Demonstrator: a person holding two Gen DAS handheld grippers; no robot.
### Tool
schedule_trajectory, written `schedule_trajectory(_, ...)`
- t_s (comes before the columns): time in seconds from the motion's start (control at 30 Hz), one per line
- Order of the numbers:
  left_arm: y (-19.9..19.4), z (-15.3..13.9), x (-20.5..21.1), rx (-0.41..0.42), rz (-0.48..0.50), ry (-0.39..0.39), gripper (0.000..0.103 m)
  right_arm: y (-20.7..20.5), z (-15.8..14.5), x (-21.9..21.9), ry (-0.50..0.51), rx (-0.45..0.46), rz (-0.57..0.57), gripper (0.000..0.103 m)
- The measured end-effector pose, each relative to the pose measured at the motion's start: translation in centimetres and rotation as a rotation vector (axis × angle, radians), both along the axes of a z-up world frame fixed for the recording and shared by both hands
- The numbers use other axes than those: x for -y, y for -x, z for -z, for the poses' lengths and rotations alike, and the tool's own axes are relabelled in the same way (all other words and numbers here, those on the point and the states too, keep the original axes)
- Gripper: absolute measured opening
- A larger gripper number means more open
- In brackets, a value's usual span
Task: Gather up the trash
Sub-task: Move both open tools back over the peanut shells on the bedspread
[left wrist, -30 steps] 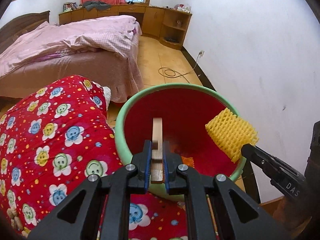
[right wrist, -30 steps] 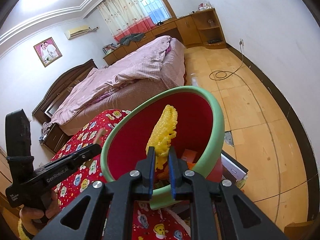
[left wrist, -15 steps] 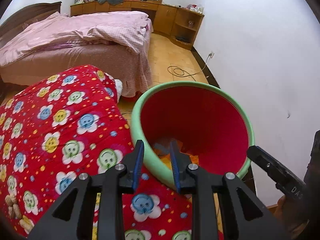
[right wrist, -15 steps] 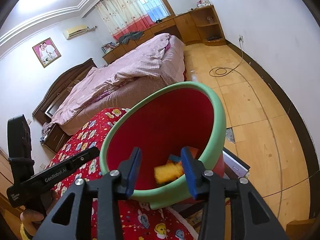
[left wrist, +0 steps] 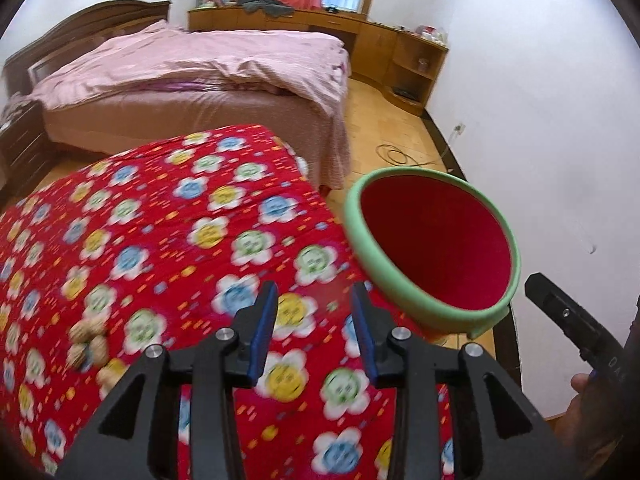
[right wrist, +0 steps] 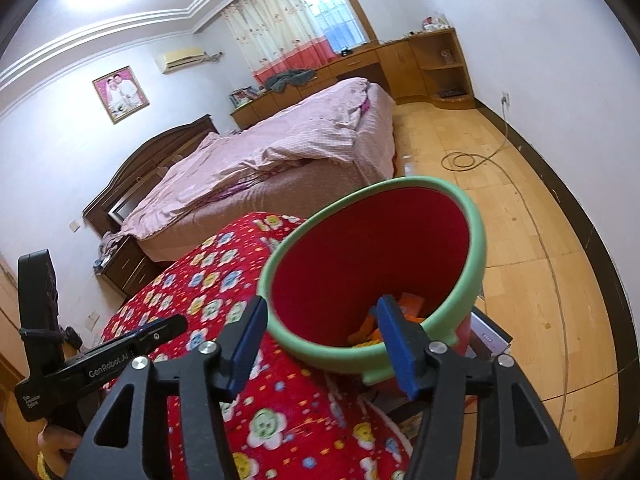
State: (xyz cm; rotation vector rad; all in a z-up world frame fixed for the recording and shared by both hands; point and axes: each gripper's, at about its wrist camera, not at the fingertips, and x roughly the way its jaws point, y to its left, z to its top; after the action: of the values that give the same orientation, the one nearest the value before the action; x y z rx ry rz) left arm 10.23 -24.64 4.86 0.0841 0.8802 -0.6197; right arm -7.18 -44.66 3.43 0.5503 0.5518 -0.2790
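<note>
A red bin with a green rim (left wrist: 434, 312) stands at the right edge of a table under a red flowered cloth (left wrist: 168, 240). In the right wrist view the bin (right wrist: 476, 240) holds orange and yellow trash (right wrist: 370, 330) at its bottom. My left gripper (left wrist: 314, 324) is open and empty, above the cloth, left of the bin. My right gripper (right wrist: 320, 340) is open and empty, just over the bin's near rim. Several walnuts (left wrist: 88, 346) lie on the cloth at the left.
A bed with pink bedding (left wrist: 192, 76) stands beyond the table. Wooden cabinets (left wrist: 404, 60) line the far wall. A cable (right wrist: 464, 160) lies coiled on the wooden floor. A white wall (left wrist: 540, 120) is close on the right. A box (right wrist: 490, 334) sits beneath the bin.
Both grippers opened: the left let go of a wooden stick, the right a yellow foam net, and both dropped into the bin. The left gripper then drew back and swung left.
</note>
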Motion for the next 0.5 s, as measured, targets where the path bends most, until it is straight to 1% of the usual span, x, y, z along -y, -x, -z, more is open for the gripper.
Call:
schedule_trajectory(0.1, 0.5, -0.4, -1.6, 0.003, -0.03, -0.003, 0.038, 0.0, -0.5, -1.4, 0.013, -0.001, -0.014, 0.071)
schedule_trajectory(0.23, 1.5, -1.0, -4.1, 0.022, -0.075, -0.002, 0.041, 0.2, -1.2, -3.5, 0.034, 0.004, -0.046, 0.072)
schedule_trajectory(0.3, 2.0, -1.3, -5.5, 0.031, -0.099, 0.001, 0.041, 0.2, -1.6, -4.6, 0.047, 0.005, -0.062, 0.077)
schedule_trajectory(0.43, 2.9, -1.7, -7.5, 0.047, -0.14, 0.005, 0.041, 0.4, -2.2, -6.7, 0.068, 0.011, -0.094, 0.077)
schedule_trajectory(0.5, 3.4, -1.9, -8.6, 0.055, -0.163, 0.004, 0.041, 0.4, -2.4, -7.7, 0.078, 0.013, -0.108, 0.081)
